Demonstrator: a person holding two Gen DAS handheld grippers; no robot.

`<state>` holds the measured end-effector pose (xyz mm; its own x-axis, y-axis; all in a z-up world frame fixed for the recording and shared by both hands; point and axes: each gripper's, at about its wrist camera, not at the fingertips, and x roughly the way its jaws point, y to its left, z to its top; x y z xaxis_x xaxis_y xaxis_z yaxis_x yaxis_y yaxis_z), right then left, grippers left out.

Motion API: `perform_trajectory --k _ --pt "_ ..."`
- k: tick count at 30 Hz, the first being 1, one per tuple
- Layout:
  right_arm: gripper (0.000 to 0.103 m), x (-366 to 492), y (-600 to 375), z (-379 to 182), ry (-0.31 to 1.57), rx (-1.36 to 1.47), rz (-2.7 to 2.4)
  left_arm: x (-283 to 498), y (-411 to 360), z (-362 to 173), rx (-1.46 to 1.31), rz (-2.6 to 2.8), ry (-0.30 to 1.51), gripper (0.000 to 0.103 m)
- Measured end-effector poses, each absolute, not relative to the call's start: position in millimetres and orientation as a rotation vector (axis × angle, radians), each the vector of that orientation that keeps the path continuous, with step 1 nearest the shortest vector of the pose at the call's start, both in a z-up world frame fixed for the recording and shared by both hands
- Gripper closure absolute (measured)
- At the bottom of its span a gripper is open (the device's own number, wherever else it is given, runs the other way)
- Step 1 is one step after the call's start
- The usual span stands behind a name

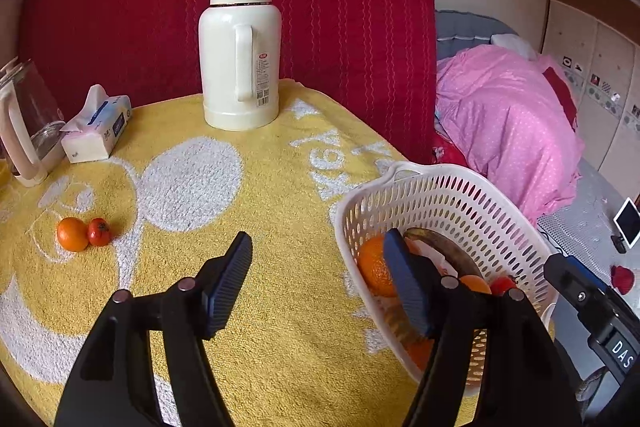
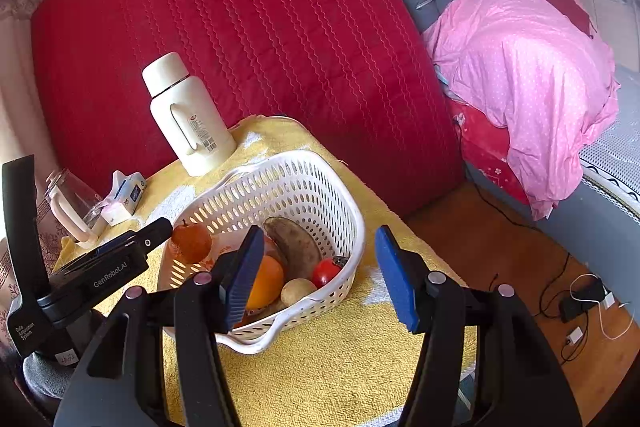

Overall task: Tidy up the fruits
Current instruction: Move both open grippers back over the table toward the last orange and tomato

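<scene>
Fruit collection is judged mostly done: the basket [image 2: 280, 187] already holds an orange [image 2: 266, 281], a dark banana [image 2: 296, 247], a tomato [image 2: 326, 273] and a pale round fruit [image 2: 298, 291], with another orange-brown fruit [image 2: 192, 241] seen at the basket's left rim. Two pieces are left on the desk [image 1: 280, 187], well left of the basket: a loose orange [image 1: 72, 234] and a small red fruit [image 1: 99, 231], touching each other. The left hand-held gripper [image 1: 320, 283] is spread wide and empty, its right finger overlapping the basket's left wall in view; contact cannot be told. The right hand-held gripper [image 2: 320, 275] is also spread and empty, held over the basket's near rim. Next move, as judged: the left gripper is to be swung left of the basket and lowered over the loose pair, one fruit to be pinched without knocking the other; rolling is likely. The loose pair is shown only in the left wrist view. The basket's contents are laid out clearly only in the right wrist view, where the left gripper's body is also seen just left of the basket. A thermos [image 1: 240, 51] stands behind the basket.
</scene>
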<state>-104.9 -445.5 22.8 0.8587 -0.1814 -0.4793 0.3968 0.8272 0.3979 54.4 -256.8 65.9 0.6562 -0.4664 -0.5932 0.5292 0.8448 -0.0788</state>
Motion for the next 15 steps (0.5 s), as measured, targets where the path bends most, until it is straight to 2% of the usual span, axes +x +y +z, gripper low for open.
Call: perform_trajectory --k 4,15 --pt "0.043 -104 -442 23 0.442 0.506 -0.316 55 -250 64 0.085 -0.561 0.662 0.023" --pt "0.043 -105 -438 25 0.437 0.499 -0.310 50 -228 59 0.038 -0.565 0.701 0.023"
